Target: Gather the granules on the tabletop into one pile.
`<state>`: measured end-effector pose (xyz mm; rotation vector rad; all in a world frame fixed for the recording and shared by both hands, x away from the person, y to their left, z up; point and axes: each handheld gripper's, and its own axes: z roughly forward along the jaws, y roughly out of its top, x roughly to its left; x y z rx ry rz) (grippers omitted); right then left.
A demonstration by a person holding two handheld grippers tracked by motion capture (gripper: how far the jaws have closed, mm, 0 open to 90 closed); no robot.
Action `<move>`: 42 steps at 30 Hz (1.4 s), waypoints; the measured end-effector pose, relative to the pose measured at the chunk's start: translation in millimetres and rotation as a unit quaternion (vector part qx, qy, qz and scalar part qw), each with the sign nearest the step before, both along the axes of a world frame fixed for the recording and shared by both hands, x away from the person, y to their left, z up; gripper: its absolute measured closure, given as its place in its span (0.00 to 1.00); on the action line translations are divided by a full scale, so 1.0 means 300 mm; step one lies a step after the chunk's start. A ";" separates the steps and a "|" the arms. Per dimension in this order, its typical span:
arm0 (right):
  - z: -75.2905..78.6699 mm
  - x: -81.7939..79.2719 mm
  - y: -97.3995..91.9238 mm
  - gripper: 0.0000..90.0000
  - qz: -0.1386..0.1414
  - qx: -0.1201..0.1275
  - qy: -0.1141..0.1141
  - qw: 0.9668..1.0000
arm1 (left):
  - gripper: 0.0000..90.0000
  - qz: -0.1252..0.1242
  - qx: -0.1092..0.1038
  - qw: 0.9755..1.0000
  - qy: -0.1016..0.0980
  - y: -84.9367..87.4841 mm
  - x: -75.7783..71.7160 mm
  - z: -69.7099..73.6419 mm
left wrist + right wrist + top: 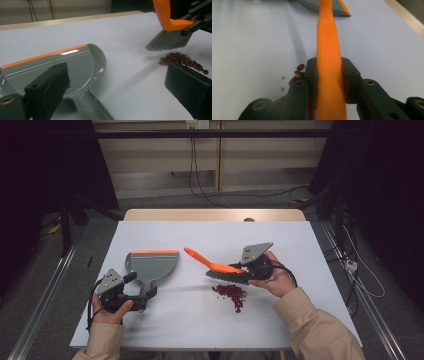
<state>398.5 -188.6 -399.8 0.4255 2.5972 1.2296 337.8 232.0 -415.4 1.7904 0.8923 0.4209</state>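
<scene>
Pale grey table (210, 320), matte and bare at the near edge, with a wooden strip at the far end; dark room around, metal rails on the floor, cables hanging by the back wall.

Nearest, left gripper (131, 287) held low at the left, jaws wide apart on either side of the handle of the grey dustpan (152, 265), not pressing it. Dustpan lay flat, orange lip away from the person.

Further right, red beans (231, 294) lay in a small heap on the table. Just above them, right gripper (239, 269) clenched on the orange brush (215, 267), handle gripped firmly between both jaws. Bristles hung just over the beans; contact hard to judge. Lower part of brush hidden in the right gripper view.
</scene>
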 end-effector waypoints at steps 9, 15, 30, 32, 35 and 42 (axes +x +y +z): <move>0.035 -0.027 -0.019 0.79 -0.015 0.050 0.073 0.996 | 0.06 -0.002 0.001 1.000 0.002 -0.005 0.002 -0.003; 0.029 -0.052 -0.001 0.79 0.001 0.086 0.135 0.987 | 0.06 -0.002 0.000 1.000 0.004 -0.008 0.003 -0.005; -0.098 -0.115 0.054 0.79 0.043 0.103 0.225 0.968 | 0.06 -0.001 0.000 1.000 0.003 -0.004 0.002 -0.004; -0.097 -0.103 0.045 0.79 0.045 0.098 0.211 0.971 | 0.06 -0.001 0.000 1.000 0.002 -0.004 0.003 -0.004; -0.101 -0.082 0.036 0.79 0.046 0.095 0.200 0.974 | 0.06 -0.001 0.000 1.000 0.003 -0.005 0.004 -0.005; -0.099 -0.025 0.036 0.79 0.050 0.090 0.173 0.980 | 0.06 -0.002 0.000 1.000 0.005 -0.008 0.006 -0.007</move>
